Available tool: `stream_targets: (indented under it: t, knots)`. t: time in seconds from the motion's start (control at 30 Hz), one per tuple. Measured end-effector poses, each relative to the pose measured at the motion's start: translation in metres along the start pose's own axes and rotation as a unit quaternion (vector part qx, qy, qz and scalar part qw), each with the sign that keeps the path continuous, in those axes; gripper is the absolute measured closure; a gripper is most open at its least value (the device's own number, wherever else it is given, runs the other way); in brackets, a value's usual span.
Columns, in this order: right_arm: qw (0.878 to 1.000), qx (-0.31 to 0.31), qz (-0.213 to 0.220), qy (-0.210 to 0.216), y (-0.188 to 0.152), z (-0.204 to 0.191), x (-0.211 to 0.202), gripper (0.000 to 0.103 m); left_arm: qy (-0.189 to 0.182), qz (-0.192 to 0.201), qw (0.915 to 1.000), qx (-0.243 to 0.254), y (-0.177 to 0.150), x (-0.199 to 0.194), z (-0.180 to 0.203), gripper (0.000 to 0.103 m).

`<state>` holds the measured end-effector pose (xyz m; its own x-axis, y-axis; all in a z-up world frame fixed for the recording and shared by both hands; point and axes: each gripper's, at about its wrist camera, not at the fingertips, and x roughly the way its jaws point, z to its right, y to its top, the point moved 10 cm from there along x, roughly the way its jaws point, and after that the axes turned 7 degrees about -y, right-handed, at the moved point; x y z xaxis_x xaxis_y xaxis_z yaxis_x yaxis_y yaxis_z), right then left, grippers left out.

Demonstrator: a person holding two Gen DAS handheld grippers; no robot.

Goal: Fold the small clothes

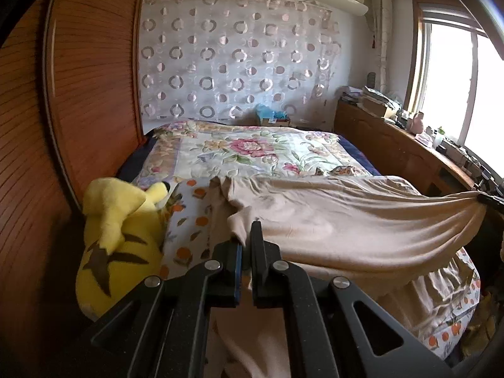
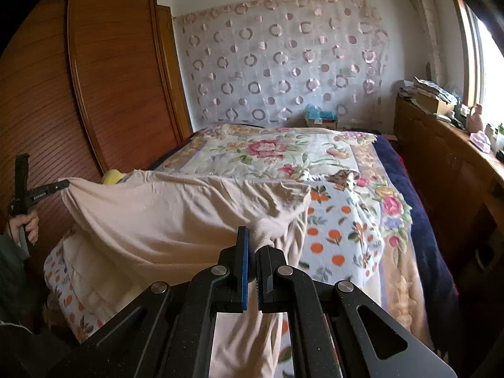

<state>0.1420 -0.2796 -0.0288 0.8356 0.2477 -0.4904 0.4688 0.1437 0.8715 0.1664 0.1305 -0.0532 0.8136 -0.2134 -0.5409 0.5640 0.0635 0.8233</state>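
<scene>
A beige garment hangs stretched above the near end of the bed, held by both grippers. My left gripper is shut on its left corner, the cloth bunched between the fingers. The other gripper's tip pinches the far corner at the right edge of the left wrist view. In the right wrist view my right gripper is shut on a gathered corner of the same beige garment. The left gripper shows at far left, gripped by a hand. Part of the cloth droops under each gripper.
The bed carries a floral quilt and an orange-print sheet. A yellow plush toy lies at the bed's left side by a wooden wardrobe. A cluttered wooden cabinet runs under the window at the right.
</scene>
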Motion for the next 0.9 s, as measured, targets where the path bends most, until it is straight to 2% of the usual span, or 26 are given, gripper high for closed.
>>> stream_targets:
  t: [0.3, 0.4, 0.47, 0.53, 0.6, 0.67, 0.73, 0.8, 0.87, 0.9]
  knots:
    - [1.0, 0.001, -0.005, -0.006, -0.016, -0.002, -0.036, 0.1, -0.002, -0.005, 0.9998, -0.018, -0.03, -0.025, 0.0, 0.098]
    - [1.0, -0.005, -0.017, -0.009, -0.024, -0.003, -0.031, 0.1, 0.003, -0.032, 0.9994, -0.012, -0.05, -0.016, -0.002, 0.098]
    - [0.999, -0.004, -0.041, -0.011, -0.038, -0.001, -0.021, 0.1, 0.011, -0.059, 0.9982, -0.009, -0.067, -0.005, -0.004, 0.098]
    - [0.998, -0.008, -0.06, -0.03, -0.051, 0.004, -0.008, 0.098, 0.01, -0.074, 0.9971, -0.012, -0.078, 0.0, -0.005, 0.093]
    - [0.996, -0.011, -0.075, -0.046, -0.059, 0.008, 0.002, 0.092, 0.02, -0.081, 0.9964, -0.015, -0.088, 0.002, -0.007, 0.082]
    - [0.995, -0.013, -0.08, -0.057, -0.061, 0.011, 0.008, 0.082, 0.02, -0.078, 0.9965, -0.02, -0.09, 0.0, -0.007, 0.061]
    - [0.994, -0.013, -0.079, -0.069, -0.059, 0.014, 0.012, 0.056, 0.014, -0.077, 0.9966, -0.026, -0.093, -0.001, -0.007, 0.058]
    - [0.994, -0.011, -0.072, -0.078, -0.055, 0.015, 0.013, 0.05, 0.017, -0.078, 0.9965, -0.026, -0.096, -0.001, -0.007, 0.051]
    - [0.995, -0.009, -0.067, -0.078, -0.052, 0.011, 0.014, 0.048, 0.013, -0.076, 0.9966, -0.028, -0.099, -0.001, -0.005, 0.039]
    - [0.994, -0.011, -0.064, -0.083, -0.052, 0.01, 0.014, 0.047, 0.011, -0.076, 0.9966, -0.03, -0.101, -0.001, -0.005, 0.037]
